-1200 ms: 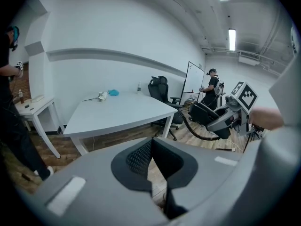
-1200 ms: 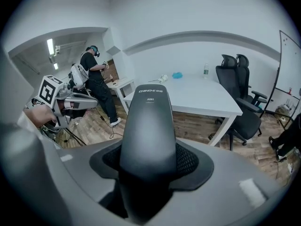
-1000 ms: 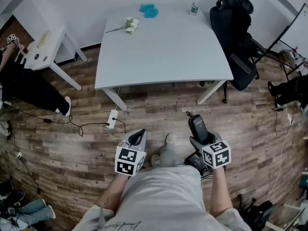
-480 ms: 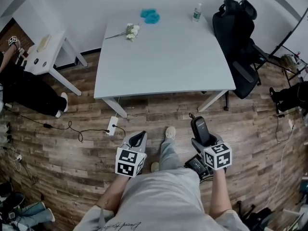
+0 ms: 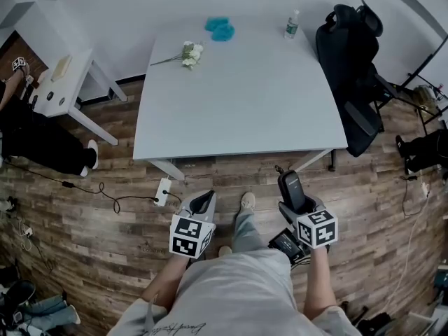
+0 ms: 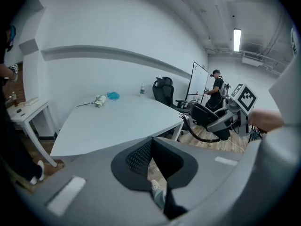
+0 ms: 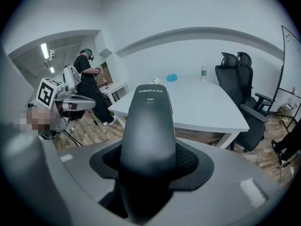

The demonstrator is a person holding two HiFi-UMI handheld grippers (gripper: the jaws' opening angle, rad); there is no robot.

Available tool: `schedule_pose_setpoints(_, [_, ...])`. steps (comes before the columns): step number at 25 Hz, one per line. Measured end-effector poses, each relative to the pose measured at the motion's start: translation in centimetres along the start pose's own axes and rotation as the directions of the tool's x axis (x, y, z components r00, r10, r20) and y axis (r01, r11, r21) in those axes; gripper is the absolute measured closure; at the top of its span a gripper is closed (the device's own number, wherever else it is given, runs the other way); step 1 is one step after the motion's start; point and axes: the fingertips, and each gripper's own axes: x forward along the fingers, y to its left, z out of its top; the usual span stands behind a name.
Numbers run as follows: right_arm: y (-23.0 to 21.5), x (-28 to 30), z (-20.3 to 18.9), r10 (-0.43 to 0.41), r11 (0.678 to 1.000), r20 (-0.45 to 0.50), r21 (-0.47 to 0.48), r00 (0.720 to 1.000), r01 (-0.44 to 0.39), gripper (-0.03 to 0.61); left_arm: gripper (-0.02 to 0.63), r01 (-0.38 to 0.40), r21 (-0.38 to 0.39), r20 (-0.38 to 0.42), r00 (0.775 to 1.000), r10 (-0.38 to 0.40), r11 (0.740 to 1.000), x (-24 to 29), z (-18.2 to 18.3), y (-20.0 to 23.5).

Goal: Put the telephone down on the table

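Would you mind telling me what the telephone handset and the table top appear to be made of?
The telephone handset looks like dark moulded plastic, smooth and semi-gloss: soft highlights run along its back. The table top seems matte laminate or painted board: even pale colour, no grain.

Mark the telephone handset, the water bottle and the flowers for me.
telephone handset (image 7: 148,126): right gripper view, middle of its dark body.
water bottle (image 5: 292,24): head view, its body.
flowers (image 5: 190,53): head view, the white blooms.
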Motion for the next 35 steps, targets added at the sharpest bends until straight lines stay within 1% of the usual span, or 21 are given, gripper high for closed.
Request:
schedule_pose_setpoints(7, [-3.2,2.7,4.1,0.027,1.0,-0.006,-0.004,1.0,-0.027,0.301,0.597,-0.025,-0.023,-0.001,1.0,0.025,0.999,3.5,3.0,2.2])
schedule_pose_setpoints(14, [-6.2,5.1,8.8,0.056,0.998,-0.013,-0.03,0.998,-0.056,0.301,0.597,-0.063,-0.044,-0.007,0.998,0.063,0.997,6.4,6.1,4.3])
schedule_pose_setpoints(24, [-10.5,8.7,14.0,0.104,0.992,-0.025,-0.067,0.994,-0.105,0.301,0.597,-0.109,-0.052,0.008,0.994,0.109,0.993,11.1,10.6,6.5])
schedule_pose_setpoints(30, [-12.4,10.7,16.5,0.138,0.985,-0.046,-0.103,0.989,-0.142,0.301,0.597,-0.133,-0.061,0.016,0.991,0.134,0.989,13.8,12.7,7.4])
schedule_pose_setpoints(35, [-13.3,11.6,18.1,0.152,0.981,-0.043,-0.117,0.988,-0.156,0.301,0.597,-0.141,-0.063,0.021,0.99,0.143,0.988,15.0,13.8,7.8])
